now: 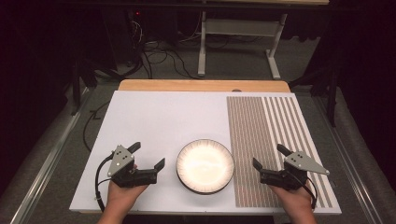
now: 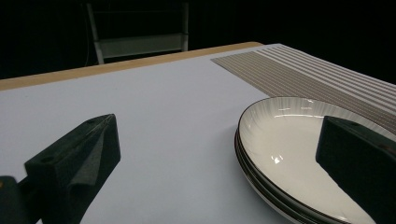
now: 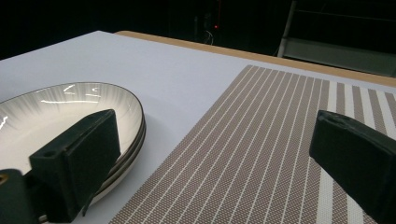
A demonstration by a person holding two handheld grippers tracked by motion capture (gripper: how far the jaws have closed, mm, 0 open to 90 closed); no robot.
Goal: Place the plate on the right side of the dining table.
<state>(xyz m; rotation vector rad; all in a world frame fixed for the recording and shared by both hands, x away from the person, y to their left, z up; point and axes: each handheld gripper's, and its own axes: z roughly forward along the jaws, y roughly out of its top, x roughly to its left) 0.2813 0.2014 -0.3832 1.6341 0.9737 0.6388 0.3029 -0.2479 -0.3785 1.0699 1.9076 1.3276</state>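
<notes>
Between our two grippers, left (image 1: 149, 155) and right (image 1: 268, 156), jaws apart, stacked plates (image 1: 205, 166) sit beside the striped mat (image 1: 266, 140).

White table (image 1: 154, 116): stacked plates (image 1: 205, 166) centre-front, striped placemat (image 1: 273, 140) right.

White dark-rimmed plates (image 1: 205, 166), faintly ray-streaked, stacked at six o'clock on a pale lavender-white board (image 1: 159, 116); at three o'clock a brown-and-white striped placemat (image 1: 271, 140). Black gripper jaws; tan wooden table edge (image 1: 204, 85).
</notes>
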